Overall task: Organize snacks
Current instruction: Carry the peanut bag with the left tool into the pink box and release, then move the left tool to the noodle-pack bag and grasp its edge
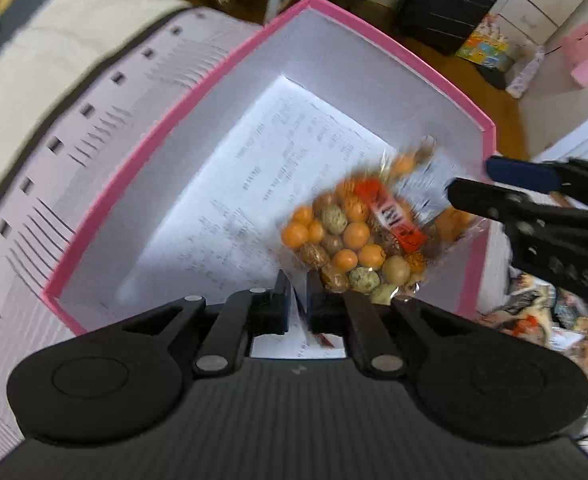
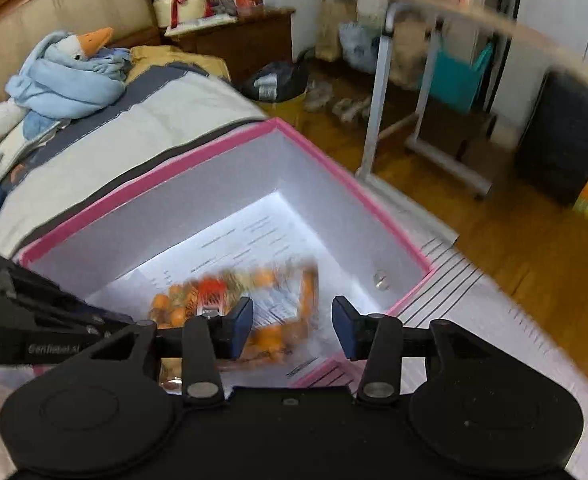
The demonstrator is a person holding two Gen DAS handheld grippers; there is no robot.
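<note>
A pink-rimmed cardboard box (image 2: 333, 168) with white walls sat on a ribbed white surface (image 1: 34, 220) beside a bed (image 2: 142, 120), wooden floor (image 2: 493, 248) at 2 o'clock. A printed sheet (image 1: 254, 168) lined it. The left tool (image 1: 297, 292) was nearly together, gripping nothing visible; the right tool (image 2: 292, 326) stood apart. A blurred clear bag of orange and speckled coated nuts (image 1: 357, 236), its red label unreadable, was inside the box.

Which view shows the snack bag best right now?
Left wrist: the snack bag sits centred over the pink box, individual coated nuts and red label readable. Right wrist shows it blurred, partly hidden behind its own jaws.
</note>
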